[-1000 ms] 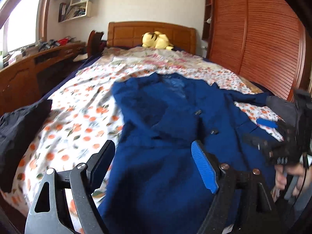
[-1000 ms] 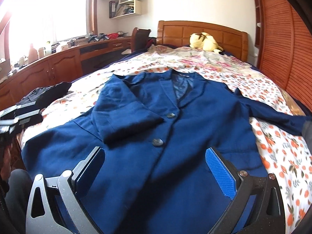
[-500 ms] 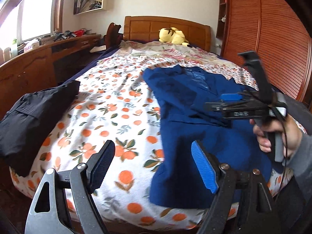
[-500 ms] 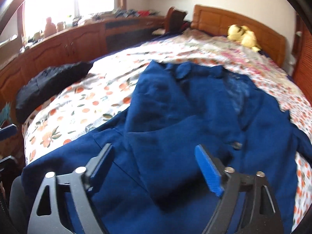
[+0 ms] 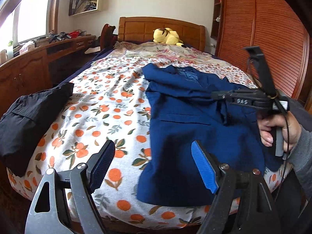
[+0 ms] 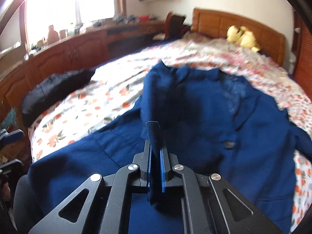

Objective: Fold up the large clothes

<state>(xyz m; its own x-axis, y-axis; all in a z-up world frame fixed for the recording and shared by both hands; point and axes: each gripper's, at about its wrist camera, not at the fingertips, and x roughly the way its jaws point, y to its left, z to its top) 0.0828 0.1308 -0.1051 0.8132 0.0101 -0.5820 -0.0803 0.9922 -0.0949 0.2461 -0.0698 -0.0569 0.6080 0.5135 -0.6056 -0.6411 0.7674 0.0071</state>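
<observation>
Bedroom; bed (image 5: 109,105) with orange-print sheet. Blue jacket (image 5: 187,128) lies front-up on the bed. Right hand-held gripper (image 6: 155,156): clamped on a jacket fold, probably the sleeve. Left hand-held gripper (image 5: 150,167): jaws apart, empty, near the jacket's hem. Step: folding inward. Next: carry the fold across the jacket, release.

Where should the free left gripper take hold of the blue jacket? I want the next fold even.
Probably the near left hem corner of the blue jacket, coming from the foot of the bed. That edge lies flat and exposed on the bedspread, the left gripper is open nearby, and the right gripper already pinches a fold.
</observation>
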